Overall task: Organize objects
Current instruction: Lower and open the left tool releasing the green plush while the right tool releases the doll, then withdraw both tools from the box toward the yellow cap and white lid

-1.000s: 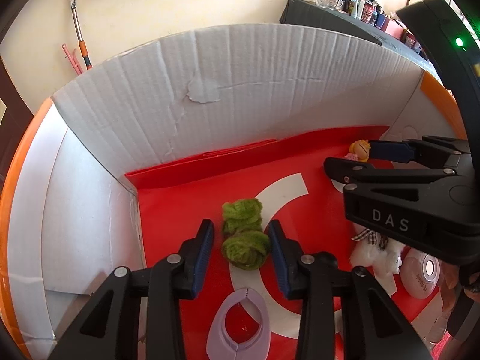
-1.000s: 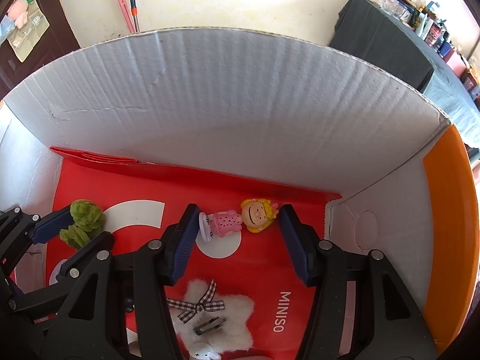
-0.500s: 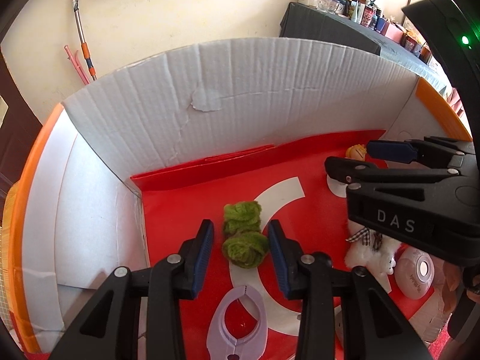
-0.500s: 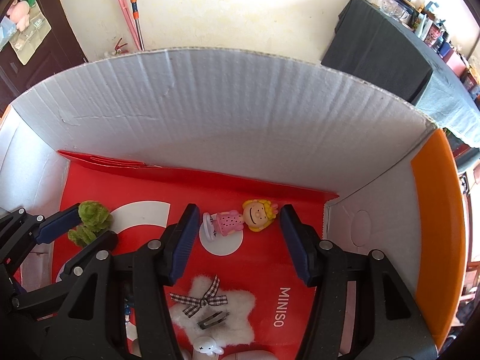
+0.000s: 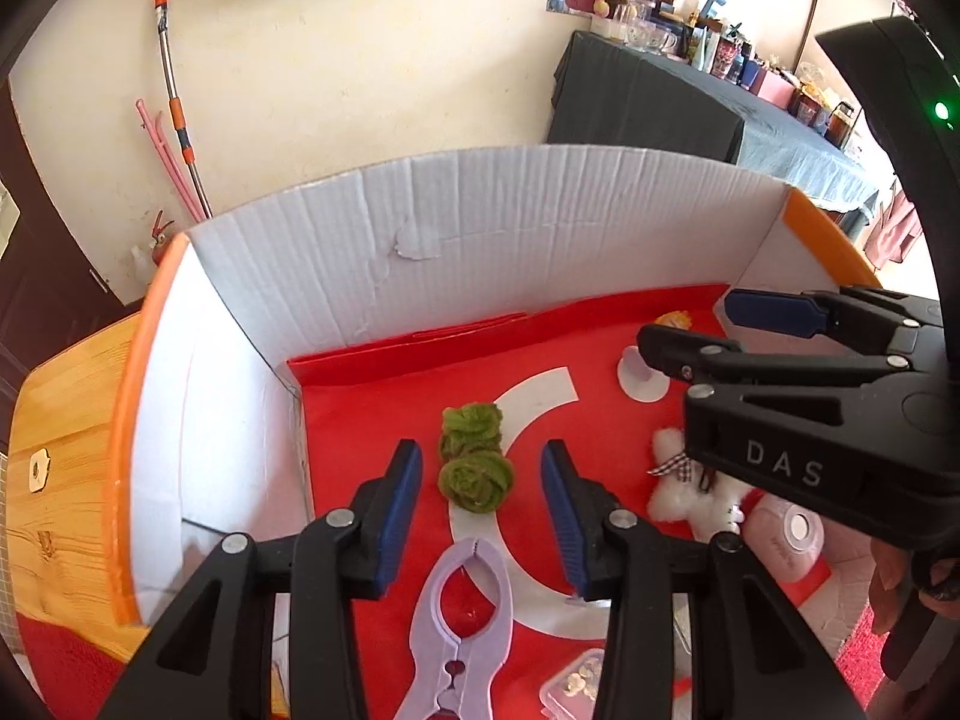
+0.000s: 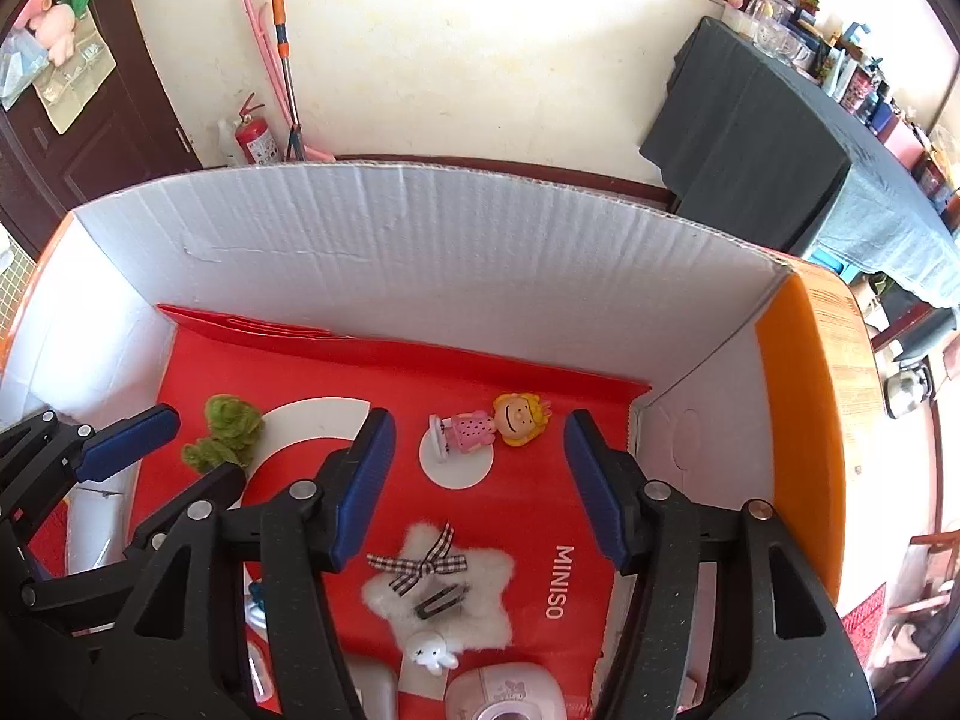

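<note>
A white cardboard box (image 5: 510, 240) with orange flaps holds a red MINISO bag on its floor. On it lie a green yarn piece (image 5: 474, 462), also in the right wrist view (image 6: 225, 432), and a small blonde doll in a pink dress (image 6: 492, 423). A white fluffy star hair clip with a checked bow (image 6: 441, 585) lies nearer. My left gripper (image 5: 480, 510) is open and empty above the box, with the green yarn between its fingers in the image. My right gripper (image 6: 480, 480) is open and empty, with the doll just beyond its fingertips.
A lilac plastic clip (image 5: 462, 618) and a small clear case (image 5: 570, 684) lie near the front. A pink round device (image 5: 786, 534) sits at the right. A wooden table (image 5: 54, 480) carries the box. A dark-covered table (image 6: 810, 168) stands behind.
Both grippers have risen and pulled back from the box floor, so more of the room shows. Both stayed open and empty. The objects have not moved.
</note>
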Demonstrator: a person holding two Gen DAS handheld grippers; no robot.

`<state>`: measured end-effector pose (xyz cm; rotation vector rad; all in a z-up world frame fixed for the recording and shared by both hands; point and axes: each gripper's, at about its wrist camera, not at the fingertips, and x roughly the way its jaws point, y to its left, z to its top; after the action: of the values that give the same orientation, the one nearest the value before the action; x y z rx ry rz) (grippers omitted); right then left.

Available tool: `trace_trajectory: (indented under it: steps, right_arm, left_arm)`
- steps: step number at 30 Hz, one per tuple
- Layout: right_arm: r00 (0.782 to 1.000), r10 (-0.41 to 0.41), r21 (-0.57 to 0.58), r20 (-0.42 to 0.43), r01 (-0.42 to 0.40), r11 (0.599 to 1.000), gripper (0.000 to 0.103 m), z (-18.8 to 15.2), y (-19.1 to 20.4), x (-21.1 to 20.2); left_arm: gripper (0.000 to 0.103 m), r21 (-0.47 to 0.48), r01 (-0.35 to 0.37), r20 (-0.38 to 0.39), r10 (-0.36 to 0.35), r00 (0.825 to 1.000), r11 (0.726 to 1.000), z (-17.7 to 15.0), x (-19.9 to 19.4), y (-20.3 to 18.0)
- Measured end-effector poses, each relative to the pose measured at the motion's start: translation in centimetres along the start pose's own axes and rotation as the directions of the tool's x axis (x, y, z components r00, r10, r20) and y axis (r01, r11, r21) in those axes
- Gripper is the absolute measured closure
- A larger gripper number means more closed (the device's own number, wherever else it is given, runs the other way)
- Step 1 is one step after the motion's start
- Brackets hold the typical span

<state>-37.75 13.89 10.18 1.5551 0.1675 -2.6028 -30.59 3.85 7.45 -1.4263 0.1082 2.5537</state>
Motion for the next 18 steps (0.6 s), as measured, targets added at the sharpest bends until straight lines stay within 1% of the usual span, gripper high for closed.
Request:
trace_trajectory:
  steps: [3, 5, 8, 11, 14, 18]
  right_arm:
    - [1.000, 0.005, -0.001, 0.018, -0.005, 1.000, 0.045, -0.1, 0.0, -0.9]
    - [0.999, 0.010, 0.000, 0.035, -0.010, 1.000, 0.045, -0.2, -0.1, -1.7]
    - [0.998, 0.023, 0.007, 0.062, -0.023, 1.000, 0.043, -0.3, -0.2, -2.8]
    - [0.996, 0.032, 0.001, 0.088, -0.032, 0.999, 0.042, -0.6, -0.3, -4.1]
    - [0.992, 0.038, -0.003, 0.123, -0.038, 0.999, 0.042, -1.2, -0.1, -5.7]
    - [0.981, 0.047, -0.016, 0.186, -0.045, 0.999, 0.041, -2.2, 0.4, -8.0]
  left_arm:
    - [0.059, 0.002, 0.002, 0.020, -0.002, 1.000, 1.000, -0.2, -1.1, -0.5]
    - [0.056, 0.000, 0.005, 0.034, -0.005, 0.999, 1.000, -0.4, -1.9, -0.5]
    - [0.056, 0.001, 0.006, 0.057, -0.006, 0.998, 1.000, -0.1, -2.6, -1.3]
    - [0.054, 0.001, 0.013, 0.082, -0.013, 0.997, 1.000, -0.6, -4.1, -1.3]
    - [0.050, -0.004, 0.019, 0.113, -0.018, 0.993, 1.000, -0.8, -5.4, -1.4]
    - [0.050, -0.005, 0.008, 0.159, -0.007, 0.987, 1.000, -1.7, -7.3, -1.4]
